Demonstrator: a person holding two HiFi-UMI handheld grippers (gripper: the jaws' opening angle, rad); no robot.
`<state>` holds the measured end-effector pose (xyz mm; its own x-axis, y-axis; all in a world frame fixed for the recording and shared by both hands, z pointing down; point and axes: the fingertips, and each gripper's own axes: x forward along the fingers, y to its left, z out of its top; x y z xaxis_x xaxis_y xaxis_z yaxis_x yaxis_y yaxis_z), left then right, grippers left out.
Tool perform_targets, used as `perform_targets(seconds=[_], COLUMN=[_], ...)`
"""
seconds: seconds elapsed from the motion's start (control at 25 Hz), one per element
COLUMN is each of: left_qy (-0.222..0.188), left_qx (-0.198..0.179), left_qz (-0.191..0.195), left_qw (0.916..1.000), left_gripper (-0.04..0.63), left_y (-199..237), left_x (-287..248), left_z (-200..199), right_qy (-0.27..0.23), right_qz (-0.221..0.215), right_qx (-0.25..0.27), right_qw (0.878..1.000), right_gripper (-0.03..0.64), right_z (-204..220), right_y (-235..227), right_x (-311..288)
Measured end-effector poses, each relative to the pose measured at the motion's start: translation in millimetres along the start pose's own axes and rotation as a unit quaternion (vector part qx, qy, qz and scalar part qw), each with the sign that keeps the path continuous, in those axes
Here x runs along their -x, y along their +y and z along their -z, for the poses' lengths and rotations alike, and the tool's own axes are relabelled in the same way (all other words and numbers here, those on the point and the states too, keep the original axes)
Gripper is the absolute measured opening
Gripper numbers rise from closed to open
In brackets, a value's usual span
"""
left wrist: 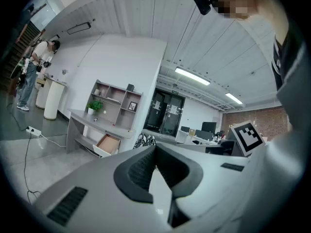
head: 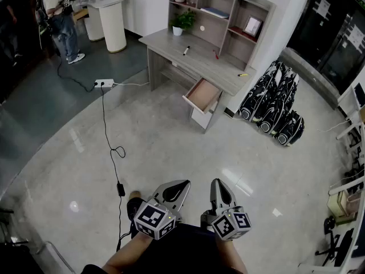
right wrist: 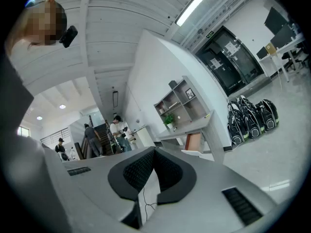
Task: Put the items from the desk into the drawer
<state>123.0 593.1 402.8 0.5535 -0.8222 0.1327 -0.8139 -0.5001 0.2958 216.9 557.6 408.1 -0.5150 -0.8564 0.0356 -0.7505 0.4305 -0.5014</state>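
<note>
head view looks down over a pale shiny floor point(head: 171, 147) to a grey desk point(head: 199, 63) by the far wall, well apart from both claws. the left gripper point(head: 183, 185) and right gripper point(head: 219, 185) sit side by side at the bottom of the shot, each with its marker cube, pointing roughly toward the desk. the left gripper view and right gripper view say the same thing: jaws closed, tips meeting, nothing pinched between them, so both are empty. the desk's drawer point(head: 202, 94) is pulled out at the right side, under the desktop. lying on the desktop are a dark pen-like thing point(head: 186, 51) around the middle, a small red thing point(head: 215, 55) just right of it, and a small yellow thing point(head: 243, 75) near the right end. all three are too small to identify. a potted plant point(head: 183, 20) stands at the back left of the desk beside the shelf unit point(head: 228, 10). black and white bags point(head: 274, 110) lean on the wall right of the desk, a power strip point(head: 104, 83) lies on the floor to its left, and a person point(head: 60, 16) stands in the far left corner.
</note>
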Motion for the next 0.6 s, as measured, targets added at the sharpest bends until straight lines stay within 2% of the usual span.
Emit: perform_targets(seconds=[0.24,0.6], left_qy=[0.009,0.032], left_qx=[-0.003,0.006], left_qz=[0.001,0.001], left_qw=[1.0,0.9995], left_gripper=[0.021,0.021], left_y=[-10,-10], left_x=[-2,-11], left_z=[9,15], right_qy=[0.011,0.02], right_qz=[-0.001,0.026], right_qx=[-0.008,-0.037], right_qw=[1.0,0.999], right_gripper=[0.003,0.005], right_z=[6,11], right_y=[-3,-17], right_x=[4,7])
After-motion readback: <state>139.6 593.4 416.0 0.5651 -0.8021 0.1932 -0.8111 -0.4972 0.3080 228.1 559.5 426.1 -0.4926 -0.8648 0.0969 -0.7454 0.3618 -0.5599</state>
